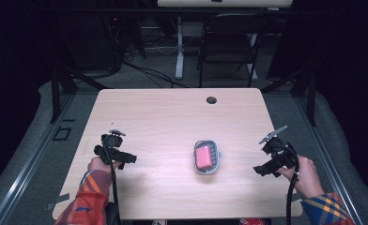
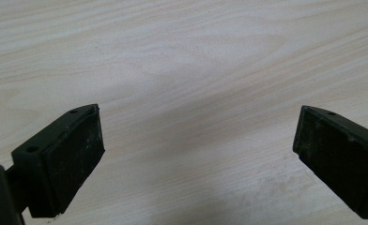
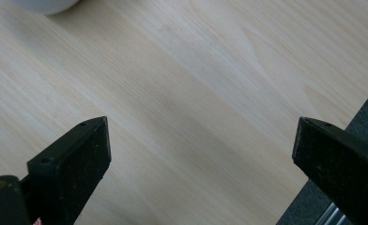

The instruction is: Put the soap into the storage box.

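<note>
We see a pink soap bar (image 1: pixel 203 156) in its grey dish (image 1: pixel 215 165) mid-table, nearer the front edge; left gripper (image 1: pixel 118 155) and right gripper (image 1: pixel 265 168) flank it, both spread wide and empty, seemingly ready.

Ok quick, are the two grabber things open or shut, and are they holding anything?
Left gripper: open, holding nothing, only bare table between its jaws.
Right gripper: open, holding nothing.
</note>
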Action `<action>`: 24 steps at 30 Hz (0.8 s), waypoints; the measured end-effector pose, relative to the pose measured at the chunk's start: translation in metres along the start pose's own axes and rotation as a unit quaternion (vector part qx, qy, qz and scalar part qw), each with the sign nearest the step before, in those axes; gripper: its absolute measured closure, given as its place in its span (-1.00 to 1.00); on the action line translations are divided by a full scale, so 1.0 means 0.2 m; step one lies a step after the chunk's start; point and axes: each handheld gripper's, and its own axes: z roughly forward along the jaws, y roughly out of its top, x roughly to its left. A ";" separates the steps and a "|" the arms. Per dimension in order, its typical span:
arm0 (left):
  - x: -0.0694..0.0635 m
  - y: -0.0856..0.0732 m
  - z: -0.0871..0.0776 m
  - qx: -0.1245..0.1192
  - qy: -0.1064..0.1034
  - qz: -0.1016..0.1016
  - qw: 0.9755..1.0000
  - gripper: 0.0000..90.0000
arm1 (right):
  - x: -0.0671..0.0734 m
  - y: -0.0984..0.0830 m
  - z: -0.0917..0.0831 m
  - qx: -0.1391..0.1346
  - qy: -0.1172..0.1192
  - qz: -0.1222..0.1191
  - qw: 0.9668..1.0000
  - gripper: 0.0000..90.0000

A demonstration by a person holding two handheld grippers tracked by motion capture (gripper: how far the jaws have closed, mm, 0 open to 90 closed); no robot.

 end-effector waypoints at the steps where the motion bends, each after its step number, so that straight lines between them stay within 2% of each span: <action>1: 0.00 0.00 0.00 0.001 0.000 0.000 1.000 -0.95 | 0.00 -0.01 0.01 0.001 -0.003 0.004 1.000 -0.93; 7: 0.00 0.00 0.00 0.002 0.000 0.001 1.000 -0.95 | 0.00 -0.10 0.08 0.015 -0.004 0.013 1.000 -1.00; 8: 0.00 0.00 0.00 0.002 0.000 0.001 1.000 -0.95 | -0.01 -0.10 0.08 0.024 -0.002 0.006 1.000 -1.00; 11: 0.00 0.00 0.00 0.002 0.000 0.000 1.000 -0.95 | 0.00 -0.14 0.12 0.039 -0.005 0.003 0.999 -1.00; 15: 0.00 0.00 0.00 0.002 -0.001 0.003 1.000 -0.95 | 0.00 -0.19 0.16 0.033 -0.006 0.011 0.999 -1.00; 16: 0.00 0.00 0.00 0.002 -0.001 0.003 1.000 -0.95 | 0.00 -0.20 0.16 0.042 -0.008 0.000 0.999 -1.00; 20: 0.00 0.00 0.00 0.002 -0.002 0.002 1.000 -0.95 | 0.01 -0.23 0.21 0.053 -0.004 -0.006 0.999 -1.00; 21: 0.00 0.00 0.00 0.002 -0.002 0.001 1.000 -0.95 | 0.02 -0.23 0.21 0.061 -0.011 -0.010 0.998 -1.00; 22: 0.00 0.00 0.00 0.003 -0.002 0.000 1.000 -0.95 | 0.03 -0.24 0.23 0.043 -0.006 0.005 0.999 -1.00; 23: 0.00 0.00 0.01 0.003 -0.002 0.001 1.000 -0.95 | 0.01 -0.22 0.21 0.082 -0.006 -0.028 0.996 -1.00; 24: 0.00 0.00 0.01 0.002 -0.002 0.001 1.000 -0.95 | 0.02 -0.23 0.23 0.070 -0.008 -0.019 0.997 -1.00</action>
